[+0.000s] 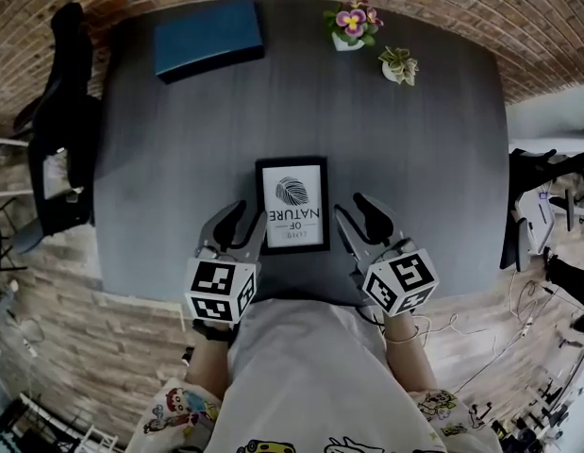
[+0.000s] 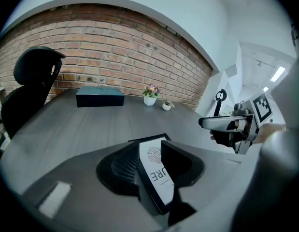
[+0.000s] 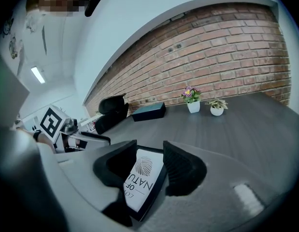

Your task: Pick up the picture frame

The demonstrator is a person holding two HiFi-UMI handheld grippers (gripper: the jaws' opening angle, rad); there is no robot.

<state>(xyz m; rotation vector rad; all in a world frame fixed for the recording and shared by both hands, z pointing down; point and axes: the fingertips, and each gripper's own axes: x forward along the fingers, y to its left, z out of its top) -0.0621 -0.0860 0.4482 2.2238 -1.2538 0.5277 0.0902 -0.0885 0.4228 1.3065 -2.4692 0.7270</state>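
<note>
Head view, picture frame point(image 1: 292, 204): lies flat on the dark table point(image 1: 433, 159), print upward, near the front edge. It is well apart from the blue box point(image 1: 208, 38), the flower pot point(image 1: 350, 25) and the small plant point(image 1: 399, 64) at the far side.
Head view, left gripper point(image 1: 250, 213): sits just beside the frame's left border. The tongs are spread wide and nothing is gripped.
Head view, right gripper point(image 1: 351, 209): sits just beside the right border. The tongs are equally wide and nothing is gripped.
Left gripper view, jaws: stand well apart. The frame's left border and part of the print show in the gap between them, and neither pad presses on it. The right gripper is seen across the table at matching height.
Right gripper view, jaws: stand well apart. The frame's right border and the print show in the gap, with no pad pressing on them. Contact with the table cannot be determined.
Step in hand (judgement): both tools are straddling opposite borders, and the grasp is not yet made.
Method advised: seat each border deep between the pads before closing. Close both sides together so the frame is not pushed sideways, then lift level.
Risk noted: the frame is thin and lies flat on a smooth top. It will likely slide or tip if one side bites first or catches only the rim.
</note>
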